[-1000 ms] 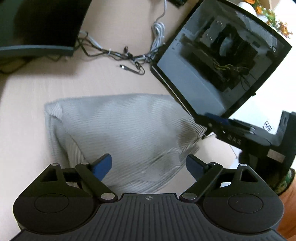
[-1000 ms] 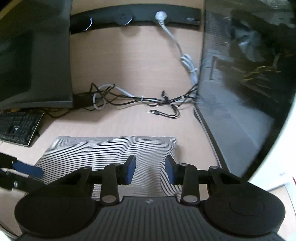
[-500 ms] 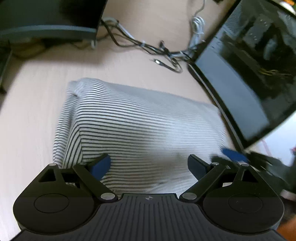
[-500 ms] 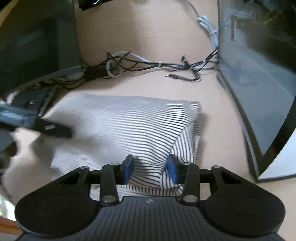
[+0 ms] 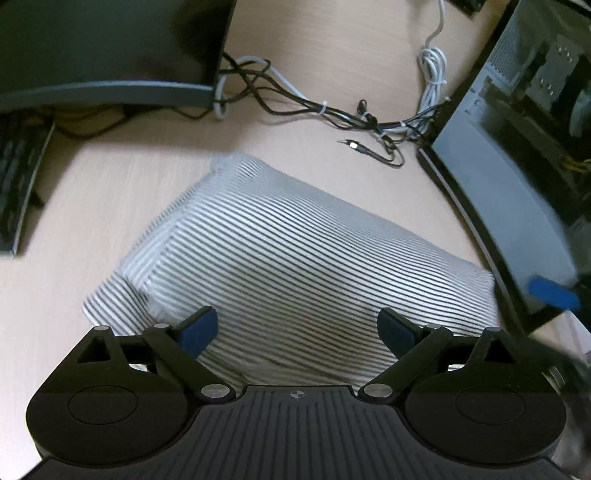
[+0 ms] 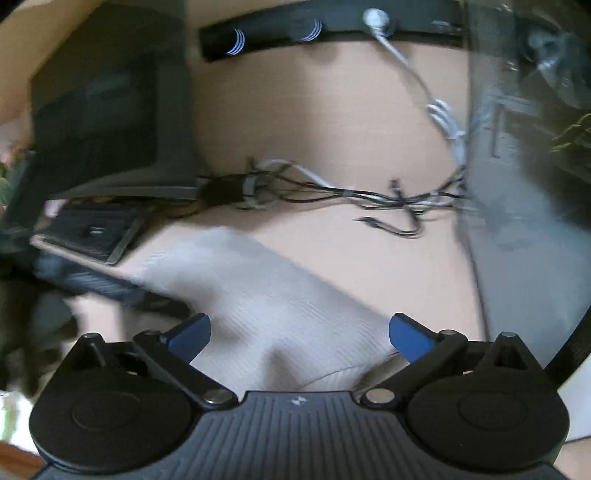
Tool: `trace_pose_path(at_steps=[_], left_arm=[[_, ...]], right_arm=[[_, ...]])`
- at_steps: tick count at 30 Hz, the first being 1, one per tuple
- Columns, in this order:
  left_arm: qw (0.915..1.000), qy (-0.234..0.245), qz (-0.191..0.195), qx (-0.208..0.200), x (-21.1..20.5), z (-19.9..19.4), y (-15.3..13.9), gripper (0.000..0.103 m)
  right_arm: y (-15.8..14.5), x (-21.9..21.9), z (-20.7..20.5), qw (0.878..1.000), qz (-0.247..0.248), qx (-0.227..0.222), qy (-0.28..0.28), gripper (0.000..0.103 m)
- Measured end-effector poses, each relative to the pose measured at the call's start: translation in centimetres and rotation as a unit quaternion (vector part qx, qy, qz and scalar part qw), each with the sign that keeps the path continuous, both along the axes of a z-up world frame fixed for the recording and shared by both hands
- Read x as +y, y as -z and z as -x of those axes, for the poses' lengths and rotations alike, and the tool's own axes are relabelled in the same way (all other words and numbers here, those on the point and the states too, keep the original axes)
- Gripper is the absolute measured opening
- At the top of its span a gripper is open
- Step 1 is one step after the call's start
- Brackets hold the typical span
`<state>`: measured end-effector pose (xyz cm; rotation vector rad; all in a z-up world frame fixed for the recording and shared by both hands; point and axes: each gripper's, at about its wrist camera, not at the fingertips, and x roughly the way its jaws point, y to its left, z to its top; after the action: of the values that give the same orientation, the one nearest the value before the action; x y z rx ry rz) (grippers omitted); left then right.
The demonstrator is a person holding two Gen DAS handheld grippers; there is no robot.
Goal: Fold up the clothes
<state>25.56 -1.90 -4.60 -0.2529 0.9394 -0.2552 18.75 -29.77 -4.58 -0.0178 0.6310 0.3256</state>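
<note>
A black-and-white striped garment (image 5: pixel 295 266) lies folded into a thick pad on the light wooden desk (image 5: pixel 92 229). My left gripper (image 5: pixel 297 330) hovers over its near edge, open, with nothing between the blue pads. In the right wrist view the same garment (image 6: pixel 266 306) is blurred by motion. My right gripper (image 6: pixel 299 334) is open wide just above its near edge and holds nothing. A blue fingertip (image 5: pixel 554 293) of the right gripper shows at the right edge of the left wrist view. The left gripper appears only as a dark blur at the left of the right wrist view.
A monitor (image 5: pixel 110 48) stands at the back left, with a keyboard (image 5: pixel 18 177) beside it. A glass-sided computer case (image 5: pixel 517 155) walls off the right. Tangled cables (image 5: pixel 332 114) and a loose jack plug (image 5: pixel 354 144) lie behind the garment. A black power strip (image 6: pixel 332 27) runs along the back.
My right gripper has opened from nearly shut to wide. Both views have swung; the garment now lies diagonally, and the right view is heavily blurred.
</note>
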Motion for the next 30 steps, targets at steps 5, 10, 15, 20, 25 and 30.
trace_pose_path(at_steps=[5,10,15,20,25,30], left_arm=[[0.9993,0.018,0.03,0.015,-1.3,0.9,0.2,0.097],[0.9974,0.046,0.044,0.035,-2.4,1.1,0.9,0.097],[0.9959,0.058,0.053,0.045,-2.2,0.2,1.8,0.097],[0.9962,0.076,0.033,0.028,-2.5,-0.9,2.0,0.097],[0.9967,0.079,0.011,0.011,-2.3,-1.7,2.0,0.097],[0.9977,0.067,0.005,0.008,-1.1,-1.9,1.5,0.097]], right_arm=[[3.3,0.2,-2.5,0.998,0.051,0.022,0.012,0.1],[5.5,0.2,-1.7,0.997,0.044,0.049,0.04,0.1],[5.5,0.5,1.0,0.996,0.031,0.062,0.057,0.1],[4.7,1.8,4.3,0.994,0.009,0.083,0.071,0.1],[3.1,3.9,6.7,0.994,-0.029,0.103,0.014,0.1],[0.1,4.0,7.9,0.997,-0.029,0.072,-0.011,0.1]])
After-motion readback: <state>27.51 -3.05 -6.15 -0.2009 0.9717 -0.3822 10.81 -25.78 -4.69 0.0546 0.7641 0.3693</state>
